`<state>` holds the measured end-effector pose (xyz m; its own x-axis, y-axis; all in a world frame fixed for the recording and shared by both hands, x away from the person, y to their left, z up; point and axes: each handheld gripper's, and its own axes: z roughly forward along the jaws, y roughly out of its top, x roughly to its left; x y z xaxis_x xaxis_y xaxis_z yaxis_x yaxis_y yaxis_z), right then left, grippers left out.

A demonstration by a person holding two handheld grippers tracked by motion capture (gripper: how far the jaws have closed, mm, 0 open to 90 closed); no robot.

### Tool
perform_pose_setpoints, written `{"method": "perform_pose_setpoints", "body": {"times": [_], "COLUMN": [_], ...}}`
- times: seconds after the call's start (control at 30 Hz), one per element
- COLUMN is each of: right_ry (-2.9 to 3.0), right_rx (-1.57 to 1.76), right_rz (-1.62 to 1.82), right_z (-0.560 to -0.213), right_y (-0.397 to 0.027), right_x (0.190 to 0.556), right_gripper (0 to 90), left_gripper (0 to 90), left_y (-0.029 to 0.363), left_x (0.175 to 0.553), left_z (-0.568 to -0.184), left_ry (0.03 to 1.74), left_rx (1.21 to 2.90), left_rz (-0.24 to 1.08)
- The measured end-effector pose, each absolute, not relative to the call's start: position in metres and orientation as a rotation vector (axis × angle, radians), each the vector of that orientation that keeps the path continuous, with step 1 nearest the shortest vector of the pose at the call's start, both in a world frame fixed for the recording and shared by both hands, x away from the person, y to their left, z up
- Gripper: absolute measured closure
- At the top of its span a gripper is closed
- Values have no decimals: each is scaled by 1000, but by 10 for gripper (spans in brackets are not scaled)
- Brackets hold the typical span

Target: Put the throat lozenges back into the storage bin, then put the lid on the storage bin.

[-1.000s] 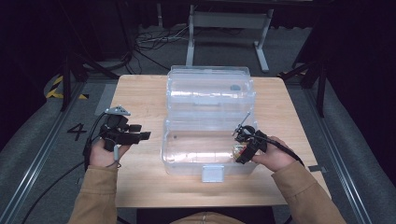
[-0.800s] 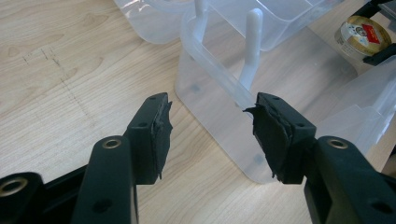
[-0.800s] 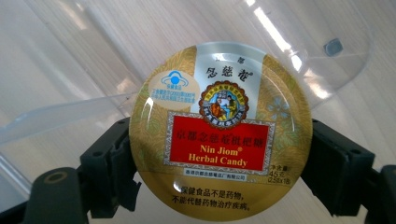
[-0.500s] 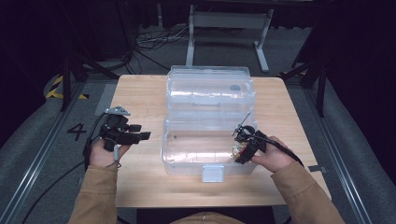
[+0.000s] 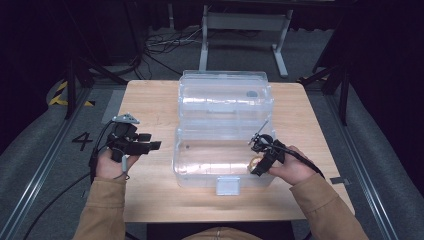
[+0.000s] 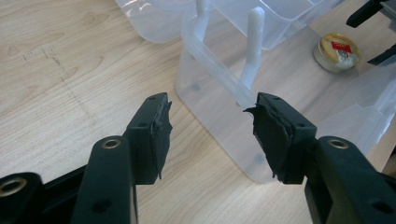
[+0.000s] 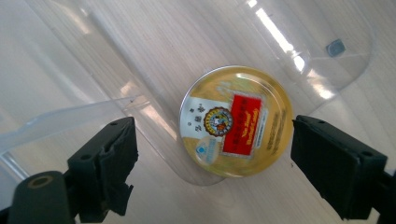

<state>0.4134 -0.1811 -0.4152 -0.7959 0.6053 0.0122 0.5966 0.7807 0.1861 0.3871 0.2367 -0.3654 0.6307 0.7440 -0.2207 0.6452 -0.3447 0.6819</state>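
Inside the clear plastic bin, at five o'clock, wide right tongs straddle a light, slippery round yellow-lidded tin, best pinched across its rim; left tongs gape empty.

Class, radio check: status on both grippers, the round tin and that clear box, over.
Left gripper open, idle beside clear box. Right gripper open, straddling round yellow tin inside the box. Nothing in the way.

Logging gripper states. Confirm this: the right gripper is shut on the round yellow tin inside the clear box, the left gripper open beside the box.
Not quite. The right gripper is open: the right gripper view shows its jaws standing apart on either side of the round yellow tin, gripping nothing. The rest holds.
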Motion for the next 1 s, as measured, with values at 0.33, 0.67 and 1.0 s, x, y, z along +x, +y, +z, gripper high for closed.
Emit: {"method": "perform_pose_setpoints", "body": {"times": [0.33,0.67,1.0], "right_ry": [2899,2852,2788], "right_rx": [983,1000,976], "right_rz": [360,582,822], "right_z": [-408,-386,-357], "right_y": [-188,-201,-213], "right_x": [410,406,401], "right_gripper": [206,264,276], "left_gripper": [463,462,462], "left_y": [235,233,230], "left_x": [388,388,387], "left_z": [-366,-366,-365], "left_ry": [1079,1071,1048], "left_rx": [2091,2098,2101], "left_rz": [159,158,156]}}
